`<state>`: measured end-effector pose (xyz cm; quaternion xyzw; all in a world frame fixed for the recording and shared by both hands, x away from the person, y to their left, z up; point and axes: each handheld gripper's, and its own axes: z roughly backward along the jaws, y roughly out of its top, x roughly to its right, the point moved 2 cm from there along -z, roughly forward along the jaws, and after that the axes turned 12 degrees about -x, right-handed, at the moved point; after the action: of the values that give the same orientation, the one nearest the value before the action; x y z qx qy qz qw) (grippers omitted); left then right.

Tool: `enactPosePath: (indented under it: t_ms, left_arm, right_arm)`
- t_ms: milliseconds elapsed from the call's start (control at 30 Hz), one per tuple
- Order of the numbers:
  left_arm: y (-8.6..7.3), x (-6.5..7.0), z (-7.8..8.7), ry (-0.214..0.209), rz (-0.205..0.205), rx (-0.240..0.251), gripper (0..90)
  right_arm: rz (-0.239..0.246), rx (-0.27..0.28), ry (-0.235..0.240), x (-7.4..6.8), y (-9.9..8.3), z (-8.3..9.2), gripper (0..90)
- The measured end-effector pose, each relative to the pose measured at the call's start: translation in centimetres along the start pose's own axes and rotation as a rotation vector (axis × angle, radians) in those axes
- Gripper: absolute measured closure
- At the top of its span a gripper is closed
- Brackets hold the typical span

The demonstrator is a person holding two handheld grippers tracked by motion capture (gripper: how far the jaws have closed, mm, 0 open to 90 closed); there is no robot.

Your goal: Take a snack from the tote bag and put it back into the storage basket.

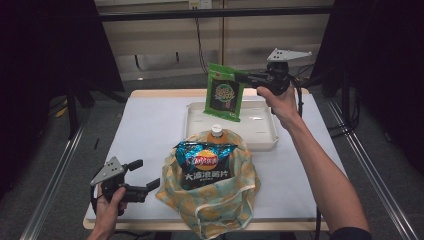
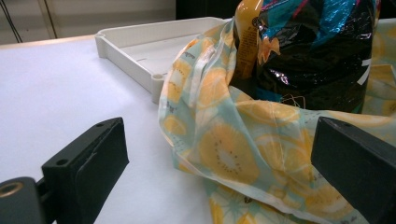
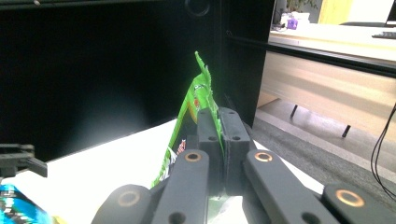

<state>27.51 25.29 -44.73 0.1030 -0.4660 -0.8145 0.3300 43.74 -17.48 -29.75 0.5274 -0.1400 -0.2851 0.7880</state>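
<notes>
Right gripper (image 1: pixel 241 77) is clamped on the flat green foil snack packet (image 1: pixel 223 93), which dangles below it: light, crinkly, probably slippery, so that top-edge seam looks safest.

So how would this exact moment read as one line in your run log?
right tongs: shut on green packet, held above white tray | left tongs: open beside fruit-print bag | bag holds chip packet, bottle

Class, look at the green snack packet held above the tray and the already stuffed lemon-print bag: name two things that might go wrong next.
1. The right claw pinches the green snack packet only at its edge, so it may slip or swing.
2. The lemon-print bag already holds a chip bag and bottle; pushing more in might topple them.
</notes>
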Motion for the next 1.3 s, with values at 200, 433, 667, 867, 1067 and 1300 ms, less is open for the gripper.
enactPosePath:
  t_ms: [200, 433, 667, 867, 1067, 1300]
  left_arm:
    - [-0.1, -0.4, 0.3, 0.005, 0.006, 0.014, 3.6]
    - [-0.1, -0.4, 0.0, 0.006, -0.011, -0.003, 3.6]
    - [-0.2, -0.4, 0.3, 0.018, -0.008, -0.001, 3.6]
    - [-0.2, -0.4, 0.4, 0.015, -0.007, 0.000, 3.7]
    - [-0.1, -0.4, 0.2, 0.016, -0.011, -0.006, 3.6]
    - [-0.2, -0.4, 0.3, 0.024, -0.002, -0.001, 3.6]
  right_arm:
    - [-0.007, -0.022, -0.003, 1.1, -0.8, -1.4, 89.0]
    - [-0.027, -0.035, 0.018, 2.0, -1.9, -3.8, 89.0]
    - [-0.046, -0.069, 0.001, 2.9, -2.9, -5.5, 88.8]
    - [-0.057, -0.107, -0.013, 3.5, -3.9, -7.2, 88.7]
    - [-0.063, -0.122, -0.024, 4.3, -4.4, -8.7, 88.6]
    - [-0.076, -0.157, -0.065, 5.2, -5.0, -10.3, 88.6]
